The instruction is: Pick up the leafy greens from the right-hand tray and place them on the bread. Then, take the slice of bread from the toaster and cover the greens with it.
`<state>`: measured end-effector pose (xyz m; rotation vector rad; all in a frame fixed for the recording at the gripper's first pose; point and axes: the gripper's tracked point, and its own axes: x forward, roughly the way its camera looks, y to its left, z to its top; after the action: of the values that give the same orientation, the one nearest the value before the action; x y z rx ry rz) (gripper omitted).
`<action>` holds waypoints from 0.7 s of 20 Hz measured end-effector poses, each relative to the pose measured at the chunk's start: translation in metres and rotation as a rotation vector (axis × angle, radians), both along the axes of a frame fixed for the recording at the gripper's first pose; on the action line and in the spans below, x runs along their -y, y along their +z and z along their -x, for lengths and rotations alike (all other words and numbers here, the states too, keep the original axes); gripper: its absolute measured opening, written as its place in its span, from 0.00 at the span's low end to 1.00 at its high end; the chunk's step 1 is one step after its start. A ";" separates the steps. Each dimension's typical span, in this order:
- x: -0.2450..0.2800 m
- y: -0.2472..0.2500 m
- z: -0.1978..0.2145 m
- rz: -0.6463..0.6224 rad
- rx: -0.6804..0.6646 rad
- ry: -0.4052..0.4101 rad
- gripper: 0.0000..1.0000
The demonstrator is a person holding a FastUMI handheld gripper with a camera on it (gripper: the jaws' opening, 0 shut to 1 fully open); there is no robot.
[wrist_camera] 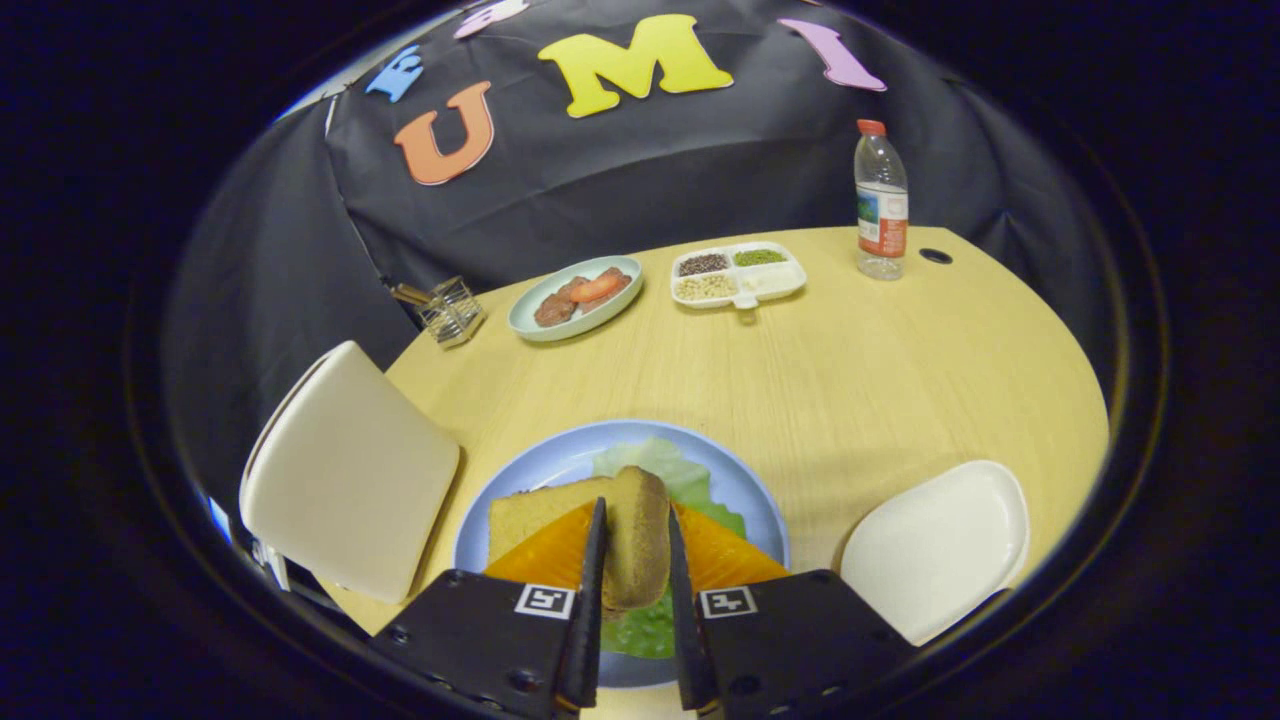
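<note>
My gripper (636,510) is shut on a slice of brown bread (637,540), held on edge between the two fingers. Under it lies a blue plate (560,447) with another slice of bread (522,512), orange slices (722,560) and the leafy greens (668,468) spread on top. The greens show both beyond the held slice and just below it between the fingers. The held slice hangs over the middle of that stack; whether it touches the stack I cannot tell. A cream toaster (350,475) stands left of the plate.
An empty white tray (935,545) lies right of the plate. Farther back on the wooden table (880,370) are a green plate of meat and tomato (575,300), a divided dish of grains (738,275), a water bottle (881,200) and a small wire rack (450,310).
</note>
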<state>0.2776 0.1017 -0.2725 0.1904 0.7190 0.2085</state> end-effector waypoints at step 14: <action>-0.017 0.083 0.066 0.229 0.251 -0.107 0.91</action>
<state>0.2114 0.1183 -0.1891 -0.0167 0.4770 0.0451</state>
